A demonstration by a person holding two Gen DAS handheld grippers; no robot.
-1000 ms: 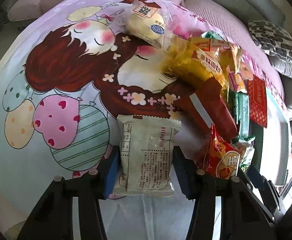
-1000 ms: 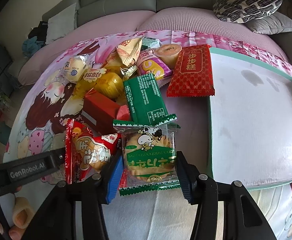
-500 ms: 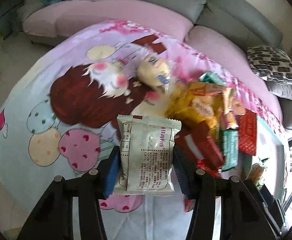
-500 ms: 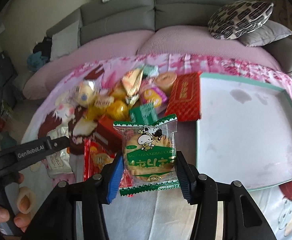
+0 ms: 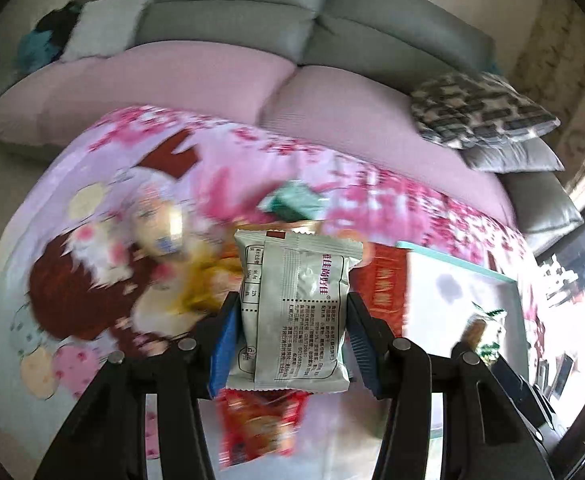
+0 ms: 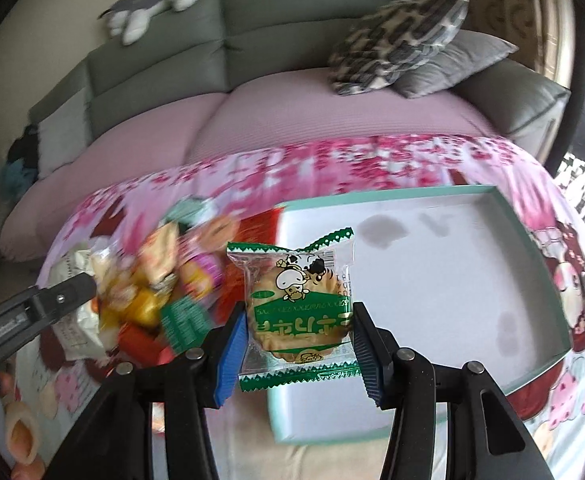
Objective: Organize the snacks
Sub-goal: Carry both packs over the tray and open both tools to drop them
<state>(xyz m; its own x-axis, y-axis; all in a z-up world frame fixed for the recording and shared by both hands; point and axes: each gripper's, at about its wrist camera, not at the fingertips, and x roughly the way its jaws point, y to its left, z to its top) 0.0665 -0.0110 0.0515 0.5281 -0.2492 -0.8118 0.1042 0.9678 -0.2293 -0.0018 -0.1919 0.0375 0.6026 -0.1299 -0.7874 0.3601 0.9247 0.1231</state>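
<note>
My left gripper (image 5: 292,340) is shut on a grey-white snack packet (image 5: 294,312) and holds it up above the snack pile (image 5: 212,276). My right gripper (image 6: 298,344) is shut on a green-edged cookie packet (image 6: 298,304) and holds it over the near left part of the teal-rimmed white tray (image 6: 472,280). The tray (image 5: 464,276) lies to the right in the left wrist view. The pile (image 6: 164,280) of mixed wrapped snacks lies left of the tray on the pink cartoon cloth. The left gripper's arm (image 6: 32,308) shows at the left of the right wrist view.
A grey and pink sofa (image 6: 292,100) runs behind the table with patterned and grey cushions (image 6: 404,48) at the right. A plush toy (image 6: 152,4) lies on the sofa back. A red flat packet (image 5: 384,284) lies against the tray's left rim.
Both grippers have lifted their packets higher and swung right, toward the tray. The right gripper's cookie packet now hangs over the tray. The snack pile has dropped farther below.
</note>
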